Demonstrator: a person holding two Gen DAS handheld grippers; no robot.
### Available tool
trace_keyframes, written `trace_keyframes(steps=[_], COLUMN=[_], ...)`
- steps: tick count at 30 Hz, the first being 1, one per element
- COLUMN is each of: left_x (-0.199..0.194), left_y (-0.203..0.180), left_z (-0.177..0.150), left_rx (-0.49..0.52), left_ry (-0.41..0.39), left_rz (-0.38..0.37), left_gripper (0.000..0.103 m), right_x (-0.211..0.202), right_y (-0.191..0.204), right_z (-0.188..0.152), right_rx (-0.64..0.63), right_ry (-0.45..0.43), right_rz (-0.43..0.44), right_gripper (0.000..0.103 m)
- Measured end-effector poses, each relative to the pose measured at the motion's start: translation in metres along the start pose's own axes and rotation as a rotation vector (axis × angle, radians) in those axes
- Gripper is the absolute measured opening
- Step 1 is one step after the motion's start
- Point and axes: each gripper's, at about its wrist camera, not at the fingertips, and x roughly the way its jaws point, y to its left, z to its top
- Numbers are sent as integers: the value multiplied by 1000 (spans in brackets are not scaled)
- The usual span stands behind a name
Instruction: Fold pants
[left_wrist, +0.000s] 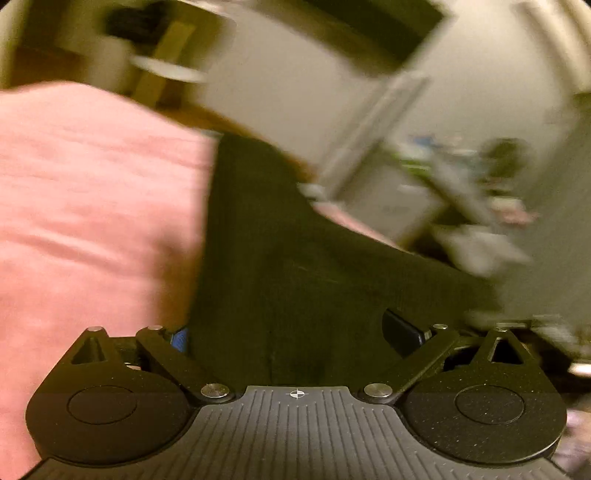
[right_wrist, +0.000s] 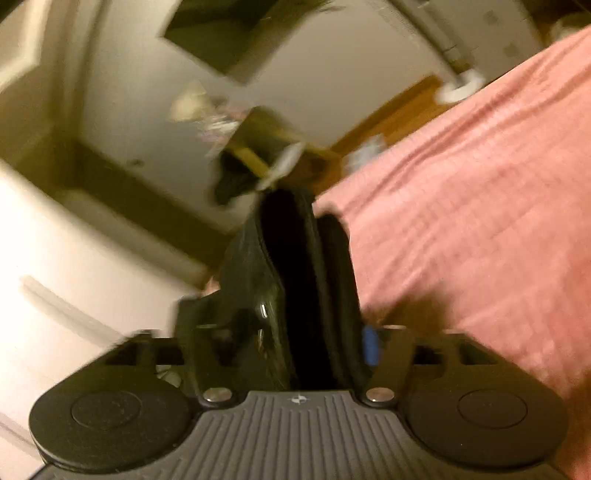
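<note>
The dark pants (left_wrist: 288, 266) fill the middle of the left wrist view, draped over my left gripper (left_wrist: 295, 332) and stretching away to the right above the pink bedspread (left_wrist: 92, 206). The cloth hides the left fingers; the jaws look closed on it. In the right wrist view my right gripper (right_wrist: 306, 295) is shut on a bunched fold of the pants (right_wrist: 295, 266), which stands up between the fingers. The pink bedspread (right_wrist: 480, 206) lies to the right. Both views are motion-blurred.
Beyond the bed are pale walls, a wooden floor strip (right_wrist: 399, 114), a dark framed picture (right_wrist: 229, 33), a white door (right_wrist: 55, 277) and cluttered furniture (left_wrist: 480, 192). All of it is blurred.
</note>
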Motion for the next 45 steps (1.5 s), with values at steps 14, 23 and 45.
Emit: trace_keyframes(steps=[14,23,45], left_x=[-31,-39,-92], left_y=[-34,-35,-34], left_z=[-122,-165,-183], left_rx=[344,229,209], left_ry=[31,191,33], left_rz=[180,220,328], left_gripper=[103,103,103], right_x=[-41,-44,-69], right_y=[6,34,92], right_z=[-154,-185,-229], right_rx=[-306,-388,-701], right_ry=[107,50,-5], right_rz=[-352,-481,-471], right_gripper=[93,99,99])
